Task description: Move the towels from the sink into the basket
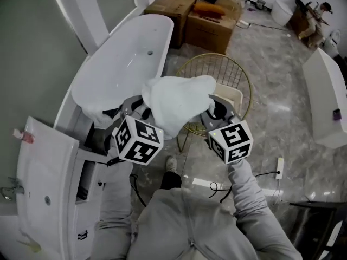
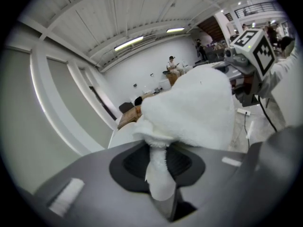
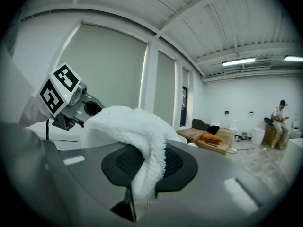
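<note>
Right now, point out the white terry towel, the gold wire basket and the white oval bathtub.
white terry towel [image 1: 176,102]: head view, middle of the bunched cloth.
gold wire basket [image 1: 233,72]: head view, its far wire wall.
white oval bathtub [image 1: 122,64]: head view, bare inner floor.

Towel [image 1: 176,104] fluffy white terry cloth; basket [image 1: 216,54] thin gold metal wire; bathtub [image 1: 124,69] glossy smooth.

towel [image 1: 176,104] showing plain white, basket [image 1: 227,58] gleaming gold, marker cubes [image 1: 138,140] displaying black-and-white squares, boxes [image 1: 209,15] looking brown
</note>
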Demonstrator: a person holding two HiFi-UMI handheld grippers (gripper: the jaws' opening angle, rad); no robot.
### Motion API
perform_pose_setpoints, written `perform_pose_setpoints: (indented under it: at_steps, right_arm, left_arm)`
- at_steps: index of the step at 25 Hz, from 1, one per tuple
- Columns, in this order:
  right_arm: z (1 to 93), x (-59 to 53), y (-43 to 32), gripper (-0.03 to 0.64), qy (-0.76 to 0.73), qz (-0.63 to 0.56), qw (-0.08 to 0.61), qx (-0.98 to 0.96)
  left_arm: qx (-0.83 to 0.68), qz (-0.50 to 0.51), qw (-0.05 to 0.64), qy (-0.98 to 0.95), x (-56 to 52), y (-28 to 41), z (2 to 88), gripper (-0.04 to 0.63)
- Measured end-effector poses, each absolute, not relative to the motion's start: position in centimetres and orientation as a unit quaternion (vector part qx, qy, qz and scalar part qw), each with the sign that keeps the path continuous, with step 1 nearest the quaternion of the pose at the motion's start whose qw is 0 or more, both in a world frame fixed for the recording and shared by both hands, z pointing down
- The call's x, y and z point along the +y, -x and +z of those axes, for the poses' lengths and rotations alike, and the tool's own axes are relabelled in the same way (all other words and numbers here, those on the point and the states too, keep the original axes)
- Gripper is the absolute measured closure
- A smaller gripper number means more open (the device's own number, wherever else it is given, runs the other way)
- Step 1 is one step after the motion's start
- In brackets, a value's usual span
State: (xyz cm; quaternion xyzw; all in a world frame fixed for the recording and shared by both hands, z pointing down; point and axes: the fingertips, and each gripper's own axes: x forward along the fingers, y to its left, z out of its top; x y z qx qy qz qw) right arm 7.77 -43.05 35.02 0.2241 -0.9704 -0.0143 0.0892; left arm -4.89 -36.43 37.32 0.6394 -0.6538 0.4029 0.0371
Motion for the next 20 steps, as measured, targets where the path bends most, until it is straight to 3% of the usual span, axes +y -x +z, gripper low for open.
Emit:
perform_pose_setpoints:
  at_steps: [11, 20]
  right_arm:
    - [38.0, -55.5, -16.9, 0.554, -0.391, 0.017, 0.126, -0.912]
    - [41.9, -61.4, -19.9, 0.554, -0.461, 0.070, 0.149, -0.872]
  left_arm:
    - [-0.522, 0.400, -0.012, -0.753, -54.0, -2.7, 40.9, 0.462]
    - [-0.442, 0.404, -0.004, -0.801, -61.9, -5.9, 45.5, 0.462]
